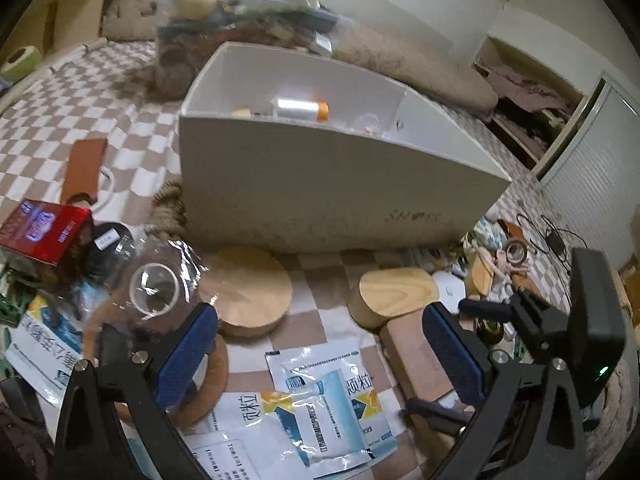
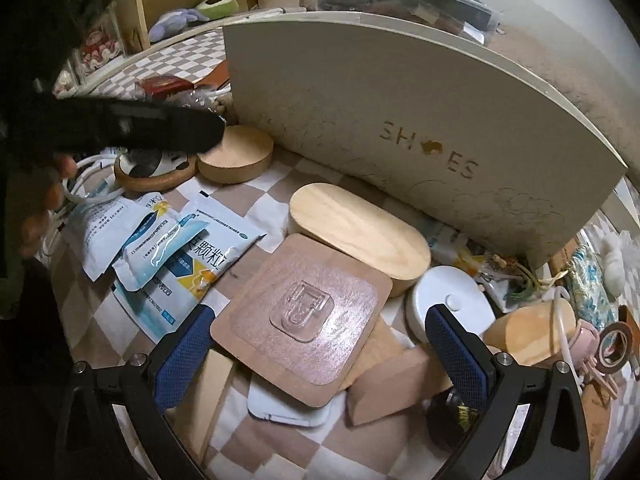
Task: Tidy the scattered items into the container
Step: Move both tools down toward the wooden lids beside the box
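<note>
Right tool (image 2: 318, 344) gapes, seemingly over hook card (image 2: 302, 314).

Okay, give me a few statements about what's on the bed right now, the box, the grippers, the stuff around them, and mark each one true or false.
1. The left gripper is shut on a sachet. False: its jaws stand open and hold nothing.
2. The box has "SHOES" on its side. True.
3. The box is empty. False: the left wrist view shows a spool with an orange end inside.
4. The right gripper is open above a card carrying a clear hook. True.
5. The oval wooden block lies in front of the box. True.
6. The red carton is in the box. False: it lies outside, left of the box.
</note>
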`<state>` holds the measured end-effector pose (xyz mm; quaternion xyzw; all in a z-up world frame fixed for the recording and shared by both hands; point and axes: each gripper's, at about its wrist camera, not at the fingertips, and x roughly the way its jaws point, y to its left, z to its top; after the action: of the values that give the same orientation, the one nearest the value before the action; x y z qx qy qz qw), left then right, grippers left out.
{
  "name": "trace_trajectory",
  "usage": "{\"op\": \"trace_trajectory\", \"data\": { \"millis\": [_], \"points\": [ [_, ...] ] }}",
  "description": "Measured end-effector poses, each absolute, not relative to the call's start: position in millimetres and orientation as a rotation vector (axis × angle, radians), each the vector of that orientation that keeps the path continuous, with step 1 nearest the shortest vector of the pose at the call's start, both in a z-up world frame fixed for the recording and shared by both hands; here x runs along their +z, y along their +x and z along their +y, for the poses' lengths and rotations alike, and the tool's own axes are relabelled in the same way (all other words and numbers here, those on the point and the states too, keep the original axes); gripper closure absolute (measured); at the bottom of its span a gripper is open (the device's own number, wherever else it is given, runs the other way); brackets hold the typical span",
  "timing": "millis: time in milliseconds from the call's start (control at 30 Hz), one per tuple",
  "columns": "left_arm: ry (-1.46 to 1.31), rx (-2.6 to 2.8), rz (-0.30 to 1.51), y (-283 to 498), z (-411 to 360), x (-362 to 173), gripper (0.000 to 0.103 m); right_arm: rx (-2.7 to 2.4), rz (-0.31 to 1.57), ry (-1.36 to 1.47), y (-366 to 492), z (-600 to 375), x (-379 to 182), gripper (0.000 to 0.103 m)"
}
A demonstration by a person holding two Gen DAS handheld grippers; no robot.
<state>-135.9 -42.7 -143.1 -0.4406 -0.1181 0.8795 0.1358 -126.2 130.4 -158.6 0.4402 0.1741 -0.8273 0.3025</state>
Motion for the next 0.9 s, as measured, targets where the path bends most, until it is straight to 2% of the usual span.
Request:
{"op": "trace_trajectory", "data": {
  "millis": [233,500,567,733,900],
  "points": [
    [-1.354,2.475,-0.377,-149,-44,-158,0.0,-2.198,0.38,1.179,-126,150,-151,0.0],
    [-1.401,2.558,-0.304,-155,-51,-161,0.0,-2.181,0.285,1.199,-140,168,-143,0.0],
    [-1.43,2.609,-0.28,-159,-59,-162,0.0,-2.173,0.292,1.207,-139,168,-146,0.0],
    [-1.464,2.633,-0.35,-165,-81,-163,0.0,-2.172,0.314,1.211,-135,153,-152,0.0],
    [-1.47,2.627,-0.284,-164,-72,-165,0.0,-2.172,0.309,1.214,-129,161,-148,0.0]
  ]
}}
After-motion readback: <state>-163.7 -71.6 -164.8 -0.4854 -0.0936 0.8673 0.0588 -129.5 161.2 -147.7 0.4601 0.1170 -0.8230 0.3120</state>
